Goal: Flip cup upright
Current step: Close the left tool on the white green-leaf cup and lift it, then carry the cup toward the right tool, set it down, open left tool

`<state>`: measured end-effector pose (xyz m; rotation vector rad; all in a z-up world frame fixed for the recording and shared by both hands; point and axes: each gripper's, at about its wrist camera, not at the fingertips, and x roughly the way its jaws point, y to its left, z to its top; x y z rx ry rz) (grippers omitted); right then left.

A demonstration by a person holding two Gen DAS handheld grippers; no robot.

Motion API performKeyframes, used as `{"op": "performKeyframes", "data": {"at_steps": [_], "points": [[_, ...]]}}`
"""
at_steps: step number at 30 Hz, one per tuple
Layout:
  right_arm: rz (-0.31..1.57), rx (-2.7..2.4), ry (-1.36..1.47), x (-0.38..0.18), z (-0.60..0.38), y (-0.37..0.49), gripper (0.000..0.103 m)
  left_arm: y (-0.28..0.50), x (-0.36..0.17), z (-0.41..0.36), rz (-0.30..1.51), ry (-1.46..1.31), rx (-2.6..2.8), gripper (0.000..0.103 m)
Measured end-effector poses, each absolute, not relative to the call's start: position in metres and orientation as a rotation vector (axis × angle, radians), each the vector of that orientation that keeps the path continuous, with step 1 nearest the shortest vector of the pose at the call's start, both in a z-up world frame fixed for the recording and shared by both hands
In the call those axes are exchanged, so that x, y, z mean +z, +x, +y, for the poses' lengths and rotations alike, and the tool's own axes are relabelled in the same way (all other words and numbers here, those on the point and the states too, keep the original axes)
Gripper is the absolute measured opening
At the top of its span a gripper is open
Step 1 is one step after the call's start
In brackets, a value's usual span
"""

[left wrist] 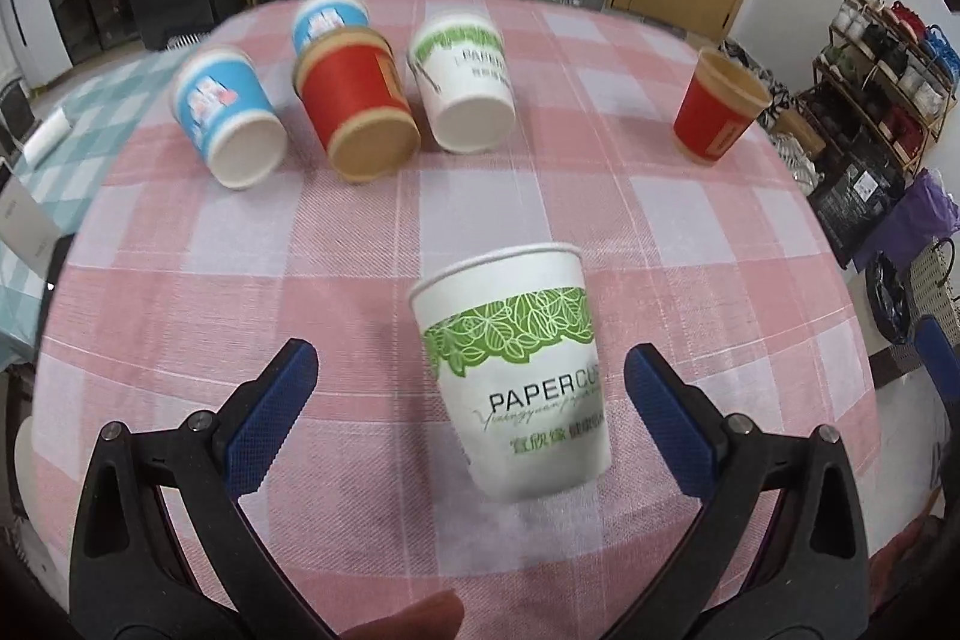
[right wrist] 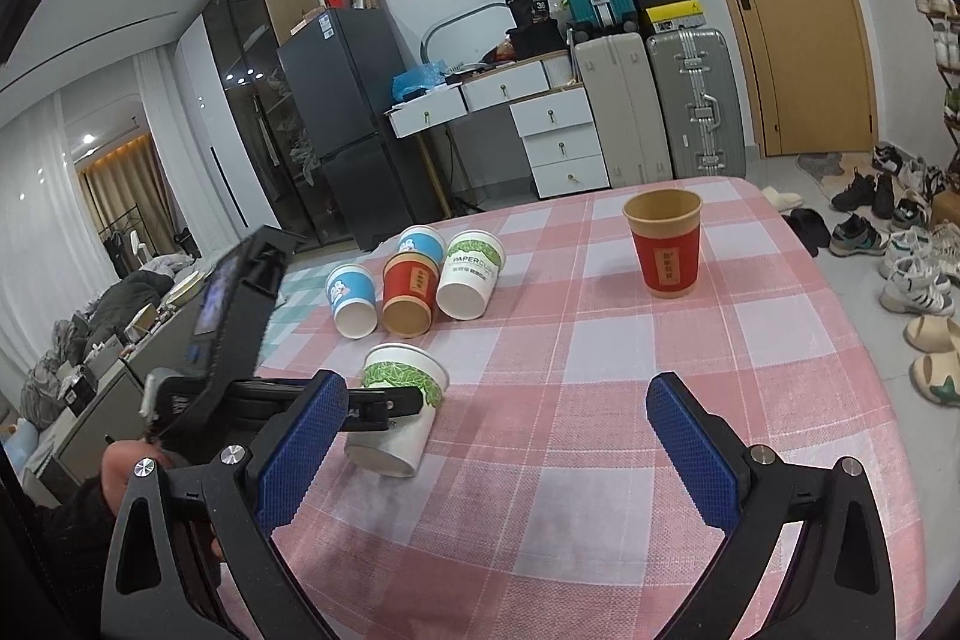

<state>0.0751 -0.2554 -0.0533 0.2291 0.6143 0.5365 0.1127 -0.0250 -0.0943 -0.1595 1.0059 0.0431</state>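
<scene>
A white paper cup with a green leaf band (left wrist: 516, 370) stands mouth up, tilted, between the spread fingers of my open left gripper (left wrist: 471, 391); neither pad touches it. In the right wrist view the same cup (right wrist: 403, 409) leans, its base edge on the cloth, with the left gripper's finger (right wrist: 384, 409) across it. My right gripper (right wrist: 495, 454) is open and empty, low over the table to the cup's right.
Several cups lie on their sides at the far left: blue (left wrist: 231, 118), red (left wrist: 357, 106), white-green (left wrist: 465, 85), another blue behind (left wrist: 327, 19). A red cup (right wrist: 665, 241) stands upright at the far right. The pink checked tablecloth (right wrist: 600, 400) covers the table.
</scene>
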Motion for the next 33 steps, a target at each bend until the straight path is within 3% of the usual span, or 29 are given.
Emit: {"op": "performKeyframes", "data": {"at_steps": [3,5,7,15,26,33], "points": [[0.622,0.527,0.241,-0.057,-0.261,0.078,0.102,0.130,-0.112,-0.023,1.066,-0.192,0.050,0.100],[0.625,0.521,0.235,-0.058,-0.262,0.077,0.102,0.137,-0.120,-0.020,1.096,-0.231,0.030,0.089],[0.629,0.522,0.233,-0.058,-0.261,0.076,0.102,0.142,-0.126,-0.018,1.121,-0.251,0.013,0.068],[0.626,0.549,0.234,-0.050,-0.244,0.061,0.102,0.131,-0.103,-0.011,1.105,-0.289,-0.046,0.066],[0.638,0.613,0.202,-0.041,-0.206,0.022,0.102,0.049,-0.048,0.011,1.079,-0.294,-0.114,0.066],[0.649,0.610,0.192,-0.040,-0.204,0.005,0.102,-0.005,-0.063,0.021,1.143,-0.299,-0.105,0.066]]}}
